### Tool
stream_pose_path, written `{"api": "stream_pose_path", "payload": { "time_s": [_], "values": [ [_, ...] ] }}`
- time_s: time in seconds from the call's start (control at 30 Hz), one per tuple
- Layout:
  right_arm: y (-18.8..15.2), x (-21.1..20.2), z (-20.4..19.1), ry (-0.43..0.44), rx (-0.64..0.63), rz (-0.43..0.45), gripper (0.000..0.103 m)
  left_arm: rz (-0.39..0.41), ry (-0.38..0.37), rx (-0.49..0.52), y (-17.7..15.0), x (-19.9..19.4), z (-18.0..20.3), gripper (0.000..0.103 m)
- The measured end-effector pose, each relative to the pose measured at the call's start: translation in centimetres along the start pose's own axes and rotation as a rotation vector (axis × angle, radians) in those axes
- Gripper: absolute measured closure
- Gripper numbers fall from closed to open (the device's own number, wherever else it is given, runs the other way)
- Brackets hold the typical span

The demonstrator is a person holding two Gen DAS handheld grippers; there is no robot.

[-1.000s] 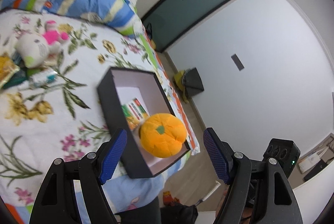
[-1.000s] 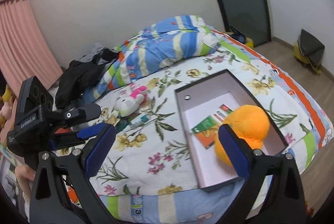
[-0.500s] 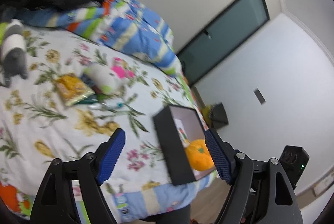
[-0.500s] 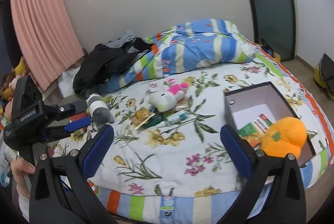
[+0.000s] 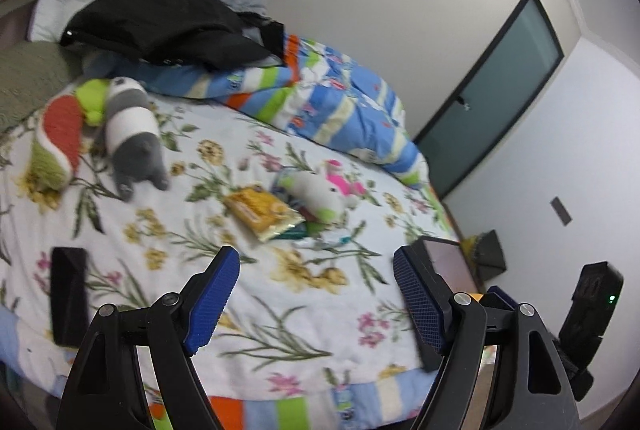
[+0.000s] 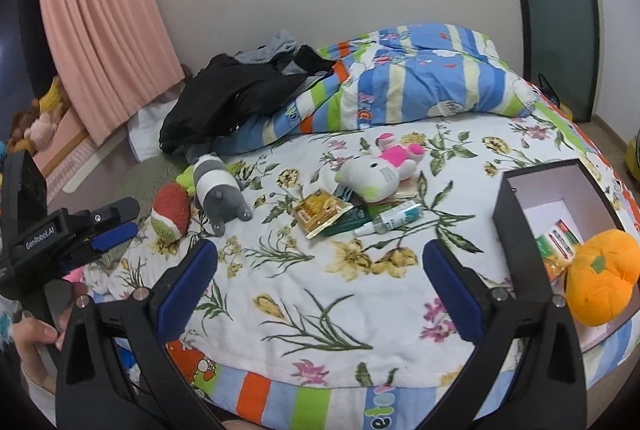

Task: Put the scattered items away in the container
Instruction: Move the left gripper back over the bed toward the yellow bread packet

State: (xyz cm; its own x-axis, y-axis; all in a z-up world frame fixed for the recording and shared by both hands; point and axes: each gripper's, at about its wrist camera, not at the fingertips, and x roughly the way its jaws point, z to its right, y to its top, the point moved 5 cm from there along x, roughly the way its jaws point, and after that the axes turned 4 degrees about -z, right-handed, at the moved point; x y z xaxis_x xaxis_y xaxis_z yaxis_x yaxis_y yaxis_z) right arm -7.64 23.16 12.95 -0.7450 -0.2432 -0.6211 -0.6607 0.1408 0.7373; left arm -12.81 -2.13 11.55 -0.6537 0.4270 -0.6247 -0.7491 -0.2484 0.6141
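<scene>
A black box [image 6: 516, 230] stands at the bed's right edge and holds an orange plush [image 6: 600, 282] and a green-red packet [image 6: 560, 242]. On the floral sheet lie a white-pink plush [image 6: 376, 169], a yellow snack bag [image 6: 320, 209], a small bottle [image 6: 396, 218], a grey-white plush [image 6: 220, 185] and a red-green plush [image 6: 170, 213]. My right gripper [image 6: 320, 290] is open and empty above the sheet's front. My left gripper [image 5: 316, 298] is open and empty, with the box [image 5: 444, 262] at its right finger; it also shows at the left of the right wrist view [image 6: 108, 226].
A striped quilt [image 6: 400, 81] and black clothes [image 6: 240, 89] are heaped at the back of the bed. A black flat object [image 5: 68, 294] lies near the bed's front left edge. A pink curtain [image 6: 100, 29] hangs at the left, a dark door [image 6: 560, 9] at the right.
Both grippers have swung left, away from the box; the scattered plush toys and snack bag now fill the views. Both stay open and empty.
</scene>
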Motion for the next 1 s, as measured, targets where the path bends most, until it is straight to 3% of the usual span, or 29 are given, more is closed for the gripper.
{"api": "stream_pose_path", "payload": {
  "time_s": [0.17,0.4,1.0],
  "values": [
    [-0.3,2.3,-1.6,0.011,-0.011,-0.023,0.000,0.014,0.083,0.012,0.1,-0.3,-2.6,0.024],
    [-0.8,5.0,-2.2,0.046,0.025,-0.059,0.000,-0.019,0.087,-0.016,-0.3,1.1,-5.2,0.024],
    [-1.8,10.7,-1.5,0.085,0.071,-0.122,0.000,-0.089,0.057,-0.069,-0.6,6.0,-7.4,0.024]
  ]
}}
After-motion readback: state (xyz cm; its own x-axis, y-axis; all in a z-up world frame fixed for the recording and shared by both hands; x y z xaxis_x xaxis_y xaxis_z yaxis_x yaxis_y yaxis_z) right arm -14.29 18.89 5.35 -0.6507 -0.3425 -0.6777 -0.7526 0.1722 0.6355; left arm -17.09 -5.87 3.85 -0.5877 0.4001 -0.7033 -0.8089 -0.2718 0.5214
